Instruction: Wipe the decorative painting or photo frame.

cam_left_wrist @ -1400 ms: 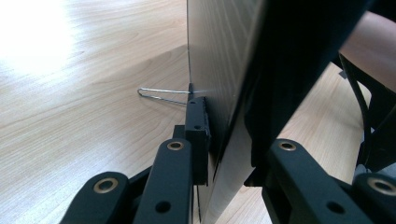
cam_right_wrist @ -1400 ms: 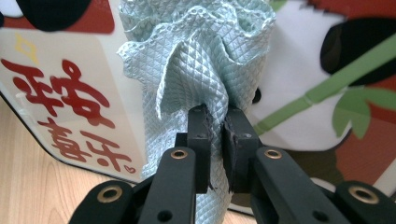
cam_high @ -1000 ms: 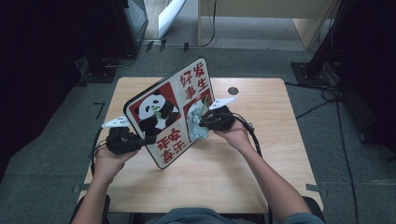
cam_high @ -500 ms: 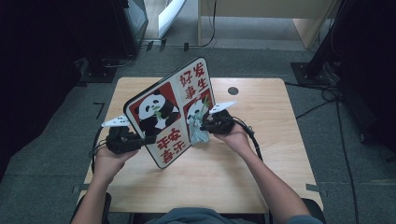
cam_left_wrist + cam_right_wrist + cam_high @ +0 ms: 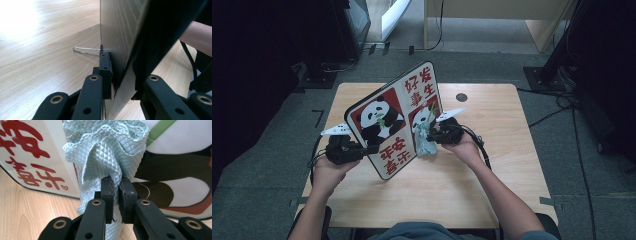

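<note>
A rounded white board (image 5: 394, 120) printed with pandas and red characters stands tilted on the wooden table (image 5: 492, 175). My left gripper (image 5: 362, 149) is shut on its lower left edge; in the left gripper view the board (image 5: 120, 37) runs edge-on between the left gripper (image 5: 122, 80) jaws. My right gripper (image 5: 434, 135) is shut on a crumpled pale blue cloth (image 5: 427, 146) and holds it against the printed face. In the right gripper view the cloth (image 5: 107, 152) bunches above the right gripper (image 5: 117, 195), with the board (image 5: 30, 150) right behind it.
A thin wire stand (image 5: 86, 51) juts from the board's back, over the tabletop. A round cable hole (image 5: 461, 97) sits at the table's far right. Cables (image 5: 562, 100) lie on the floor to the right. Dark equipment (image 5: 352, 20) stands beyond the far left corner.
My right gripper has slid the cloth a little down the board's face. The left gripper and the board have stayed where they were.
</note>
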### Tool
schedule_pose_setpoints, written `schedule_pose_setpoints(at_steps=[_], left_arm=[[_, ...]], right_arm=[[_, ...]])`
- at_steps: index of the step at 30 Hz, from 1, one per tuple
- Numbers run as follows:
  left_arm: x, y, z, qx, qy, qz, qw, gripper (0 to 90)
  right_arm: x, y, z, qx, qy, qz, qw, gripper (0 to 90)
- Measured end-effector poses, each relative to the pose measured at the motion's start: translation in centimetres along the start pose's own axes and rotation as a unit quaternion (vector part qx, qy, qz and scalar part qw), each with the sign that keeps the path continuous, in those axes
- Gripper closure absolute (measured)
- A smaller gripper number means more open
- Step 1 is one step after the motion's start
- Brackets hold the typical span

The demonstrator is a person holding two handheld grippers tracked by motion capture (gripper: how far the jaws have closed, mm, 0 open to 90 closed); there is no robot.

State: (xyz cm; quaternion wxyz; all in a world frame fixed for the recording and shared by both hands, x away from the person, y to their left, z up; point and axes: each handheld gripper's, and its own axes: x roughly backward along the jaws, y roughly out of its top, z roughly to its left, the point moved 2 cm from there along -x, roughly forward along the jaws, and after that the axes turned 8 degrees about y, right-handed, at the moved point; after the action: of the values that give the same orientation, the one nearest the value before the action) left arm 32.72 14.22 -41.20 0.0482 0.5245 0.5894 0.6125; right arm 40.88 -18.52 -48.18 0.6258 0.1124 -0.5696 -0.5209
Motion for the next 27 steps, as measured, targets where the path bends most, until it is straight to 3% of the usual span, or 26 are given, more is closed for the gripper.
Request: schedule_pose_setpoints(at_steps=[19,27], left_arm=[[0.0,0.0,0.1,0.002,0.003,-0.002,1.0,78.6],[0.0,0.0,0.1,0.002,0.005,-0.004,1.0,79.0]], right_arm=[[3.1,3.5,2.1,0.02,0.008,-0.038,0.999,83.9],[4.8,6.1,2.8,0.037,0.001,-0.044,0.9983,84.0]])
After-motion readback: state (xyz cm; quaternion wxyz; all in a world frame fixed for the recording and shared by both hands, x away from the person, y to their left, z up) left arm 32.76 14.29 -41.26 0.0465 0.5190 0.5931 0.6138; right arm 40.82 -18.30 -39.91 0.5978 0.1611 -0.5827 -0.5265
